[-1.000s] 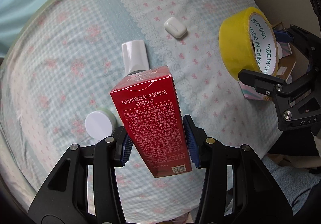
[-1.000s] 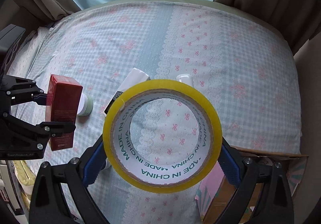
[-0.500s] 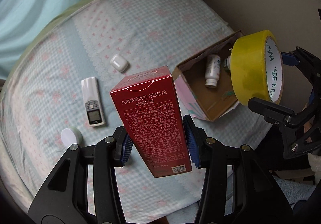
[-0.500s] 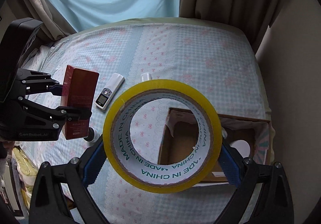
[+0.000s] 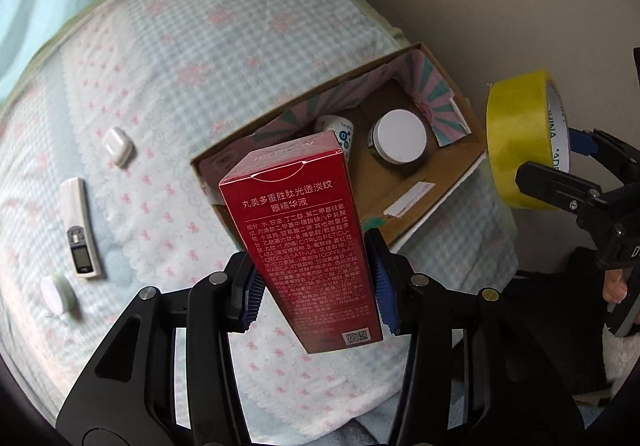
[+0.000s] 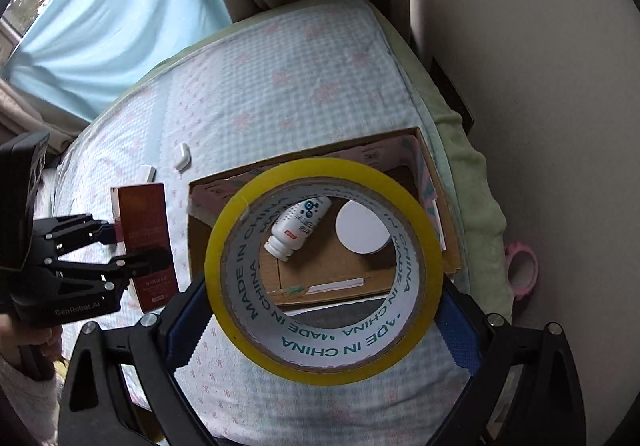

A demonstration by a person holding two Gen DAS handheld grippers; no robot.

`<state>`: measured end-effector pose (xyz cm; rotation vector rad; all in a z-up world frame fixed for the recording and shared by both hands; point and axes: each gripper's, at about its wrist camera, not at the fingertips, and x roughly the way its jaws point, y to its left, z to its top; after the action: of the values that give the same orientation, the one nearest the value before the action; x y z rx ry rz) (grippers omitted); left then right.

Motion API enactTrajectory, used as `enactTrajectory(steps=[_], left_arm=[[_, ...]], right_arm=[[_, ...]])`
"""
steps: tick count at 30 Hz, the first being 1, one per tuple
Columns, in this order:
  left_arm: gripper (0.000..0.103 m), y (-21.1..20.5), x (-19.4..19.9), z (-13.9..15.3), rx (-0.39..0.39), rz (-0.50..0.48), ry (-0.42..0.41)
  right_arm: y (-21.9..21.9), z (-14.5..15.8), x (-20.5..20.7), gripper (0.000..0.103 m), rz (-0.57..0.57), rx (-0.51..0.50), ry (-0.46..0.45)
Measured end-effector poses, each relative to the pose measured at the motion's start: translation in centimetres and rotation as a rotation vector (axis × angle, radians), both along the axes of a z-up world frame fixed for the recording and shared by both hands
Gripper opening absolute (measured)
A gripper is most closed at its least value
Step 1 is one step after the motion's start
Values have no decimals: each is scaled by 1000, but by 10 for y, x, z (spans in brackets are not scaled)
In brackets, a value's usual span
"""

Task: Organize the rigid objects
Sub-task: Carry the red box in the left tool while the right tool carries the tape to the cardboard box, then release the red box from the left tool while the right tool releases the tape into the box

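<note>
My left gripper is shut on a red carton and holds it in the air at the near left corner of an open cardboard box on the bed. My right gripper is shut on a yellow tape roll, held above the box's near edge. Inside the box lie a white bottle and a white-lidded jar. The red carton and left gripper show at the left of the right wrist view. The tape roll shows at the right of the left wrist view.
On the checked bedspread lie a white earbud case, a white remote and a small white-lidded jar. A wall runs along the bed's right side. A pink tape roll lies by the wall.
Both grippers have carried their loads to the right, toward the box. The box now sits right in front of both cameras; the loose items have slid to the left.
</note>
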<state>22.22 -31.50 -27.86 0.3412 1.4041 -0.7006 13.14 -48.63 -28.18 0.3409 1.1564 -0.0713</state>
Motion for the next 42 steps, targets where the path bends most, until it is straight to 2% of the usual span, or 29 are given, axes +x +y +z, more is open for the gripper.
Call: enactTrajectory(steps=[6,10,17,21,25,27,28,29,31,37,42], left_arm=[[42,-28,6,-54,84,-17,12],[42,-37,14,-78,119,-19,21],[43,-48,23,-98,178,-75,-1],[43,-51,25,-101,185,-80,-15],[43,-54,21,-100,216,-100,-68],[59,-57,18,-96,220,-114,-98],[97,-57,17,-93,213,-116,-101],[103,-56,15,-91,201,-116,-103],[103,-55,13,-90,185,-118,-84],[103,-49,10,-88,189,-105,-72],[103,-42,8,-78,178,-76,-78]], right_arm=[[-26,-48,26,98,-41,43,31],[-35,-77,37,98,-71,92,42],[-43,-107,46,98,-131,181,44],[-48,-113,49,98,-161,199,56],[-50,-120,55,99,-191,184,100],[-50,-119,55,103,-191,185,104],[-52,-113,52,103,-197,197,60],[-54,-107,49,103,-218,189,18],[-56,-99,45,103,-242,170,-27],[-51,-103,39,103,-203,180,33],[-48,-95,34,103,-195,149,34]])
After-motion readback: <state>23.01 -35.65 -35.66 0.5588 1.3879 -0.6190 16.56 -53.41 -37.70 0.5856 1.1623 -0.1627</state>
